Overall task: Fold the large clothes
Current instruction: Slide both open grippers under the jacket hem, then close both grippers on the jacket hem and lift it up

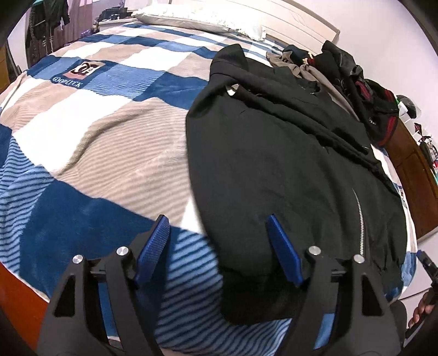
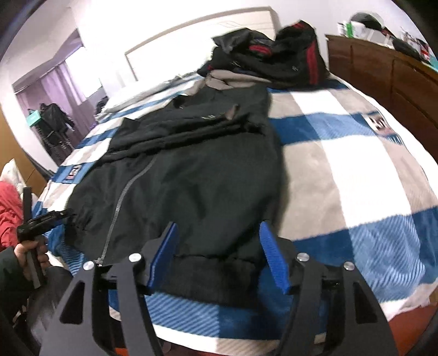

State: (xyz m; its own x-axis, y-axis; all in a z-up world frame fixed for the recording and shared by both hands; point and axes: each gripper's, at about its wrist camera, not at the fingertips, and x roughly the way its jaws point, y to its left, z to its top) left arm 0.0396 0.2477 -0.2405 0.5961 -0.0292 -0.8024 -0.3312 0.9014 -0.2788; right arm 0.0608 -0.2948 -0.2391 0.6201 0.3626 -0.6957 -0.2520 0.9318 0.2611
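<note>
A black zip-up jacket (image 1: 287,169) (image 2: 197,175) lies spread flat on the checked blue, white and beige blanket (image 1: 104,131) (image 2: 342,175), its silver zipper (image 1: 361,216) (image 2: 120,208) running to the hem. A sleeve is folded across the chest. My left gripper (image 1: 216,221) hovers open over the hem's left corner, one pad over the blanket, one over black cloth. My right gripper (image 2: 218,227) stands open above the hem's right corner (image 2: 219,273), with nothing pinched. In the right wrist view a hand holds the left gripper (image 2: 41,219) at the far left.
A heap of dark and tan clothes (image 1: 342,82) (image 2: 268,63) sits at the head of the bed. A pillow (image 1: 197,16) lies by the white headboard. A wooden dresser (image 2: 388,82) (image 1: 410,164) runs along one side. The bed's front edge (image 1: 16,287) is close below me.
</note>
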